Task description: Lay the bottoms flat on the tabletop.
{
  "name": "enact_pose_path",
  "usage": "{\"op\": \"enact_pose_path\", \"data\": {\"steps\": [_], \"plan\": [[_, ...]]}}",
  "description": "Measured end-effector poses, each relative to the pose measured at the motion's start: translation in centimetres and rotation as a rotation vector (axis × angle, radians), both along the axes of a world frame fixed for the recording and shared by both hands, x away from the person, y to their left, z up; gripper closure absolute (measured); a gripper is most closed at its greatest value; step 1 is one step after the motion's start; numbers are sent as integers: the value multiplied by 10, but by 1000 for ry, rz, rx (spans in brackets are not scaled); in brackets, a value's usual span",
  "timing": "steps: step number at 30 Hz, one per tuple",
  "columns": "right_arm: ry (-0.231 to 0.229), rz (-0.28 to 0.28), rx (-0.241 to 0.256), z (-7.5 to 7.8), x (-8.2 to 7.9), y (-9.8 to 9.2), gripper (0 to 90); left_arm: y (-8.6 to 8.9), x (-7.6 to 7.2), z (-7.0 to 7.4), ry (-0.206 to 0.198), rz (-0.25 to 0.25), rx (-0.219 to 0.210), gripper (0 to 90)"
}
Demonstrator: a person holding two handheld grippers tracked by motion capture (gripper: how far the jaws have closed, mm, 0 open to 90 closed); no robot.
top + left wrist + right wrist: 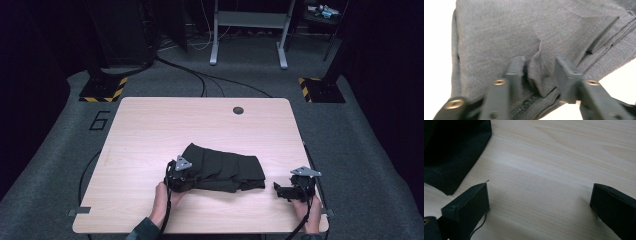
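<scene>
A dark folded garment (225, 167) lies on the wooden table (150, 125), near its front middle. My left gripper (186, 176) is at the garment's left end. In the left gripper view the grey-looking cloth (524, 30) is bunched into a small fold that stands between the jaws of the left gripper (539, 68). The jaws are apart, with the left one against the fold and a narrow gap at the right one. My right gripper (279, 190) rests low over bare wood, just right of the garment. The right gripper (539, 192) is wide open, and the garment's corner (449, 152) lies to its upper left.
A round cable hole (238, 110) sits near the table's far edge. The right hand is close to the table's front right corner (322, 220). Beyond the table are a grey carpet, floor cables (210, 80) and a metal desk frame (248, 30).
</scene>
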State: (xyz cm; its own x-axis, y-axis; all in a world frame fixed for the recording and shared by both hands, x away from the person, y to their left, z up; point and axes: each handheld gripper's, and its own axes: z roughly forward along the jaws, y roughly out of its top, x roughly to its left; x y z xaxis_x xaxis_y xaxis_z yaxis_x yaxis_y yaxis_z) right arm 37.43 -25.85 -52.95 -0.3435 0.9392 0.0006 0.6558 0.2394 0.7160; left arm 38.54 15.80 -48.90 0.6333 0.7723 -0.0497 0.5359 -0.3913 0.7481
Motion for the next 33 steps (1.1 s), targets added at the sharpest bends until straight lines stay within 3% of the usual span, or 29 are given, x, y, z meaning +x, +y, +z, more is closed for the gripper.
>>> {"op": "enact_pose_path", "data": {"steps": [2, 4, 8, 9, 10, 13, 14, 15, 17, 21, 22, 25, 27, 33], "plan": [[1, -4, 2, 0, 0, 0, 20, -4, -2, 11, -23, -21, 12, 226], [0, -1, 0, 0, 0, 0, 21, -6, -3, 14, -25, -33, 8, 147], [0, -1, 0, 0, 0, 0, 21, -21, -5, 18, -36, -92, 18, 68], [0, -1, 0, 0, 0, 0, 21, -30, -5, 18, -29, -130, 11, 61], [0, -1, 0, 0, 0, 0, 21, -30, -5, 18, -29, -130, 11, 54], [0, -1, -1, 0, 0, 0, 21, -50, -3, 16, -8, -230, 8, 15], [0, -1, -1, 0, 0, 0, 21, -50, -3, 16, -8, -230, 8, 12], [-1, 0, 1, 0, 0, 0, 23, -58, -1, 15, 3, -270, 0, 0], [-1, 0, 1, 0, 0, 0, 23, -66, 2, 13, 11, -304, 2, 0], [-1, -1, 1, 0, 0, 0, 23, -76, 7, 11, 17, -327, 21, 0], [-2, 0, 1, 0, 0, 0, 24, -82, 8, 9, 15, -331, 46, 2], [-1, 0, 1, 0, 0, 0, 24, -92, 7, 8, 5, -348, 94, 128], [-1, 1, 2, 0, 0, 0, 24, -96, 5, 9, -14, -358, 106, 149], [-1, 1, 2, 0, 0, 0, 24, -99, 4, 8, -11, -385, 135, 218]]}}
